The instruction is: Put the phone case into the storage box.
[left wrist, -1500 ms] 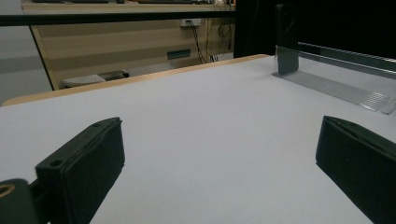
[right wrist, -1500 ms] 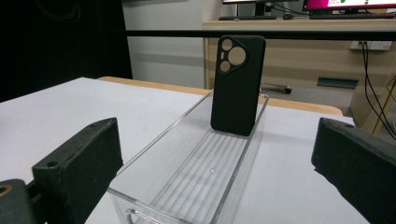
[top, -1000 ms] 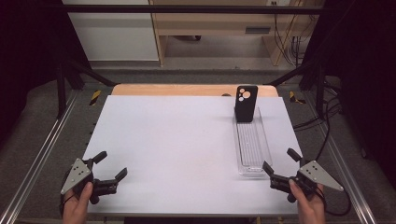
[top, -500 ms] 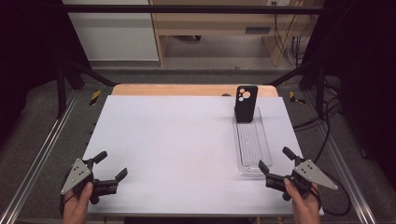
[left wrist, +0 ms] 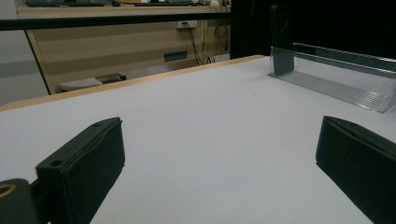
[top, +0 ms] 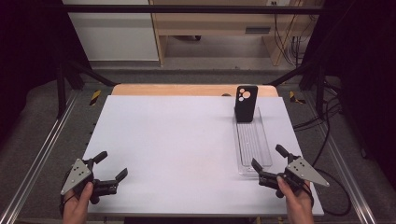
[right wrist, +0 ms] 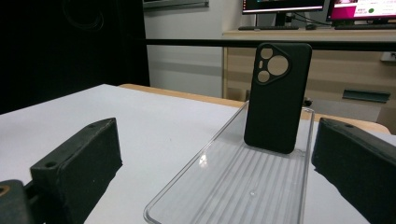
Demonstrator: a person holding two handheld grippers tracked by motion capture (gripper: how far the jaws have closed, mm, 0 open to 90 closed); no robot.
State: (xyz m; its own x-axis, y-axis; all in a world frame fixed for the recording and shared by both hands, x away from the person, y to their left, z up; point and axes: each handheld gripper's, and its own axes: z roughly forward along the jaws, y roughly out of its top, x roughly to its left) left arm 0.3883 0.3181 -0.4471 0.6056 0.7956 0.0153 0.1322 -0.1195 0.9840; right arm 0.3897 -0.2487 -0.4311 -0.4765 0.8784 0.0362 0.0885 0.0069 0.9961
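The right tongs (top: 267,164) were held at the near right edge of the desk (top: 177,140), jaws spread apart and empty, just short of the near end of a clear ribbed tray (top: 253,142). In the right gripper view the tray (right wrist: 243,186) lay between the two jaws but was not touched. A black phone case (top: 245,103) stood upright at the tray's far end, camera cut-outs uppermost (right wrist: 278,98). The left tongs (top: 111,167) rested at the near left corner, jaws likewise apart, gripping nothing, well apart from the tray
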